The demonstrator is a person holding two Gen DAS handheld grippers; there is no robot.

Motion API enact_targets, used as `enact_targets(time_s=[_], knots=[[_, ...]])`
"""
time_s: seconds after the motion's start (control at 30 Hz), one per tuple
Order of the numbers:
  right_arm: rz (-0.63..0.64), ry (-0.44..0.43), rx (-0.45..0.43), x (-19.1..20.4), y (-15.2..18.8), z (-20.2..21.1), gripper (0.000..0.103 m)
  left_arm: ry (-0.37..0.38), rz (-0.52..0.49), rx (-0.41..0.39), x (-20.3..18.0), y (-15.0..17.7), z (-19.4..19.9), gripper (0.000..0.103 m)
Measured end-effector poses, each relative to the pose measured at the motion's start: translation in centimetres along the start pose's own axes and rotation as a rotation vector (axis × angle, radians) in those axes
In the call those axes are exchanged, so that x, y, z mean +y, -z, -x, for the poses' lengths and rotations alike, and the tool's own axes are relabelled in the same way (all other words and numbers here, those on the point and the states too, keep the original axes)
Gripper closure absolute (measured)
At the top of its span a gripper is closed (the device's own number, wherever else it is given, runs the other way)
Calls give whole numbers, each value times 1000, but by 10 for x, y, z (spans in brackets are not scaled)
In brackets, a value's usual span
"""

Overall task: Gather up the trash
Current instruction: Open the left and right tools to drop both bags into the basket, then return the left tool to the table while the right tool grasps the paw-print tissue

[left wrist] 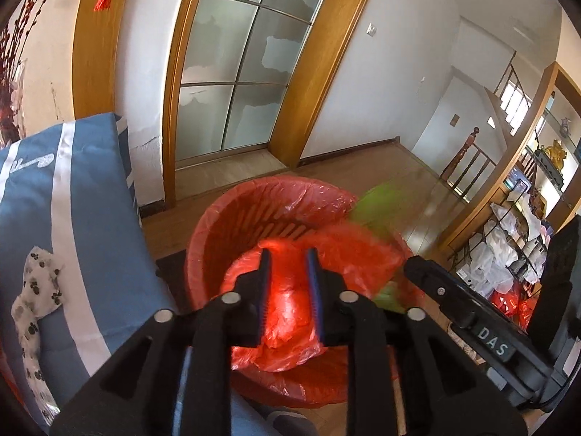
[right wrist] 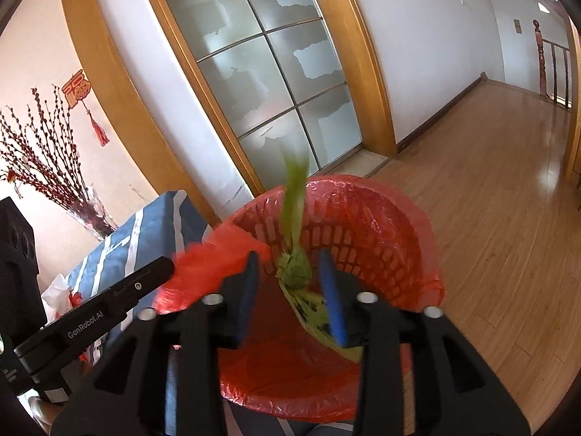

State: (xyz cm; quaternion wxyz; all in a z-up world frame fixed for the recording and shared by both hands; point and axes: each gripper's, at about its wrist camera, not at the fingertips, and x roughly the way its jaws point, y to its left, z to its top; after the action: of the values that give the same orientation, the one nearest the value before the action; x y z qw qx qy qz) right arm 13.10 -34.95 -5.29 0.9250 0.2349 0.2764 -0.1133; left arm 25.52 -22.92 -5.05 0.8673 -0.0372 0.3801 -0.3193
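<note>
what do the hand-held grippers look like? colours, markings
Both match: the left hand-held gripper and the right hand-held gripper have black angular linkage arms with silver round pins, and blue ribbed pads. Side markings read "DAS" and "GenRobot.AI". No cables or sleeves visible.

Below my tongs I see a slatted red plastic bin lined with thin, glossy, crinkled film. Beyond it, polished wood floor and frosted glass door; left, matt striped cloth.
</note>
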Motion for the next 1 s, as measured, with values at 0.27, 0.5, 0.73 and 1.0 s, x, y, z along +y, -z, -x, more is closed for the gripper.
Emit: enact_targets(time_s=[0.27, 0.5, 0.73, 1.0], knots=[[47, 45, -14, 5, 5, 5, 56, -46, 0, -17, 9, 3, 14, 66], [114, 56, -23, 23, 10, 13, 56, -113, -11, -40, 19, 11, 44, 62], [161, 19, -11, 47, 21, 21, 56, -200, 4, -73, 40, 28, 90, 57], [269, -85, 65, 110, 49, 12, 53, -389, 17, -154, 80, 62, 166, 49]])
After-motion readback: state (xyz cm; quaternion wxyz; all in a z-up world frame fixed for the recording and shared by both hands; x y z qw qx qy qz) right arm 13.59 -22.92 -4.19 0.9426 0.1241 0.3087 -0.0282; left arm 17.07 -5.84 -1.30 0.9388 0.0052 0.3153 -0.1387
